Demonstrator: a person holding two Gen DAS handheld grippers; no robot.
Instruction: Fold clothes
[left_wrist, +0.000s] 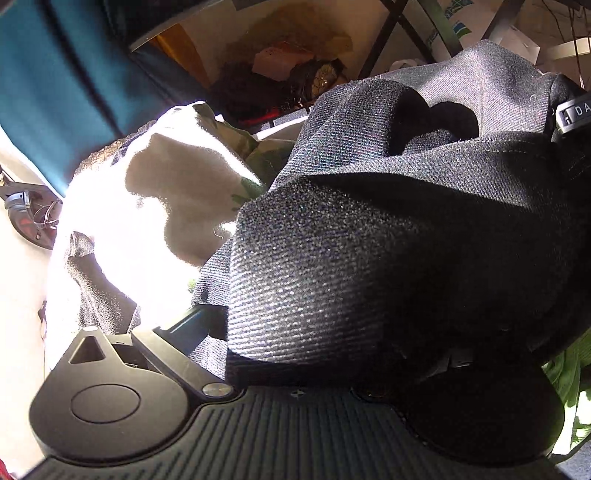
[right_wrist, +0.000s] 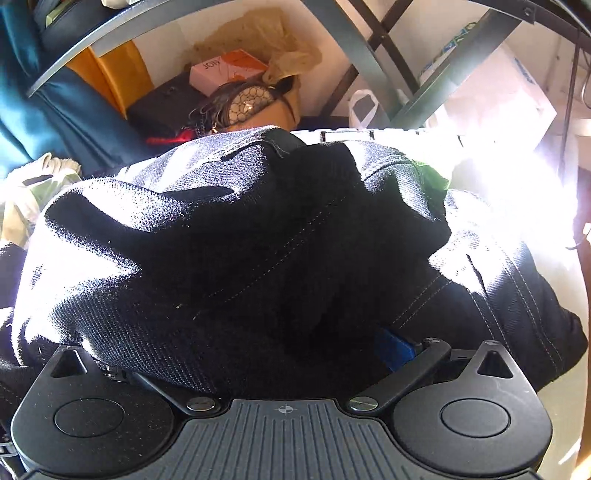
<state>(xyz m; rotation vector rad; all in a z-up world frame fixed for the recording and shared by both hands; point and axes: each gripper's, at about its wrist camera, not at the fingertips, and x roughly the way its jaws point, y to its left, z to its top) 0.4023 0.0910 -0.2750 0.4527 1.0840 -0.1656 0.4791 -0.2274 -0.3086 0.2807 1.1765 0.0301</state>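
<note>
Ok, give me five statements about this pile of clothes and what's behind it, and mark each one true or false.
1. The garment heaped in front of both cameras is dark denim. True.
2. It lies flat and neatly folded. False: it is bunched in thick folds.
3. A pink and orange box sits on the clutter behind the pile. True.
4. The curtain at the left is bright red. False: it is teal.
5. Pale stitching runs along the garment's seams in the right wrist view. True.
</note>
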